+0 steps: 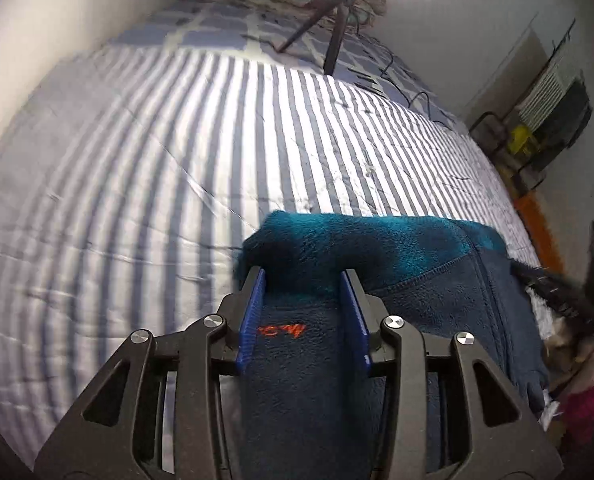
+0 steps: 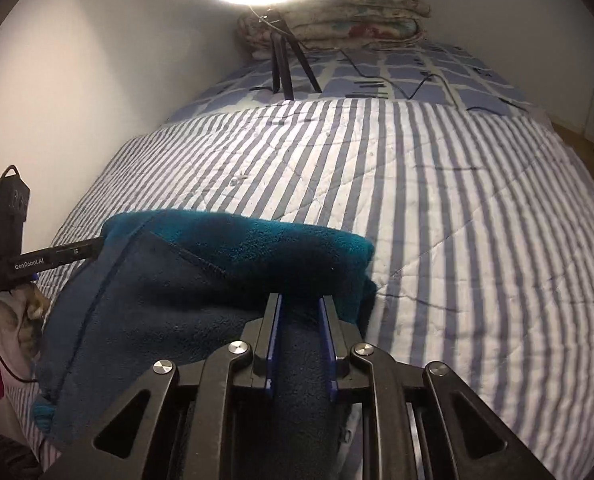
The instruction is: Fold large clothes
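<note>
While both jaws clamp it, the fleece garment (image 1: 397, 264) bunches between them.

Fleece garment (image 2: 201, 276) on striped bedspread (image 2: 437, 208), tripod (image 2: 283, 68) and perhaps folded blankets (image 2: 349, 16) behind.

Your left gripper (image 1: 303, 280) clamps the fleece (image 1: 417, 280). Striped bedding (image 1: 177, 140) spreads toward twelve o'clock; a tripod (image 1: 333, 40) stands there.
</note>
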`<move>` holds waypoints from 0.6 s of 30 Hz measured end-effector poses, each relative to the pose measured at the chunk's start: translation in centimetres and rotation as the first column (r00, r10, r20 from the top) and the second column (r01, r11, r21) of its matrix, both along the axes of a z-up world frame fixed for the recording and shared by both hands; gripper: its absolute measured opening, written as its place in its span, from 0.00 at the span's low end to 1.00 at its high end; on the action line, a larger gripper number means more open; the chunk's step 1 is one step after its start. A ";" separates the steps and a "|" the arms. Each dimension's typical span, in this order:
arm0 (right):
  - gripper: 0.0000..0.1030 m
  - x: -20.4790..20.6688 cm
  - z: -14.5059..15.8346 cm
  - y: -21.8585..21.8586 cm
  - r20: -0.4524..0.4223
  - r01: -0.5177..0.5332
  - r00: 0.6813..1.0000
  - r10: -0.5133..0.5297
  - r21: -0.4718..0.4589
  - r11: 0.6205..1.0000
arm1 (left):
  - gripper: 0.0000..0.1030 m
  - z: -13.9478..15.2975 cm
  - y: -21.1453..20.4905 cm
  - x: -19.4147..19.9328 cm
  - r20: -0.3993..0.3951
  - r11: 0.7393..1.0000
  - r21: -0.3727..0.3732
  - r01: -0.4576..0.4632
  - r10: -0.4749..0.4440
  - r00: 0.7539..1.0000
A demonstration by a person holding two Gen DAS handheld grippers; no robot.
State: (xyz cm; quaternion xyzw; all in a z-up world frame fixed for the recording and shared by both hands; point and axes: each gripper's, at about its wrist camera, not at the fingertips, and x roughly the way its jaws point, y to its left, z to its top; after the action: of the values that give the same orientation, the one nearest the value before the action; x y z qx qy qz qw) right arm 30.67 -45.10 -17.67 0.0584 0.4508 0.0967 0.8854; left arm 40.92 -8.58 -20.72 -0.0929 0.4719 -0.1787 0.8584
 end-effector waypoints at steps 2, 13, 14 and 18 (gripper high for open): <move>0.19 -1.1 1.5 -0.3 0.009 0.009 1.000 -0.009 0.017 1.000 | 0.40 1.6 0.0 -1.3 0.031 1.000 0.026 0.018 -0.018 0.999; 0.27 -10.4 1.7 1.7 -0.061 -0.182 0.981 0.182 0.000 0.983 | 0.40 1.6 -1.4 -9.4 -0.019 0.982 0.012 0.187 -0.187 0.982; 0.26 -10.5 0.9 1.6 -0.089 -0.184 0.979 0.183 -0.001 0.983 | 0.40 0.9 -1.4 -9.6 -0.039 0.982 0.026 0.190 -0.189 0.981; 0.26 -11.1 -1.1 1.4 -0.150 -0.191 0.970 0.190 0.004 0.982 | 0.40 -1.0 -1.4 -10.4 -0.064 0.972 0.053 0.229 -0.225 0.972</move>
State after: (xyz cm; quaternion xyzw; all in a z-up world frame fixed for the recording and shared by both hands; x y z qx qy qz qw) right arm 19.56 -43.70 -18.77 0.0173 0.5200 0.1742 0.8360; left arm 30.57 -9.95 -21.76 -0.0176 0.5090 -0.2586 0.8208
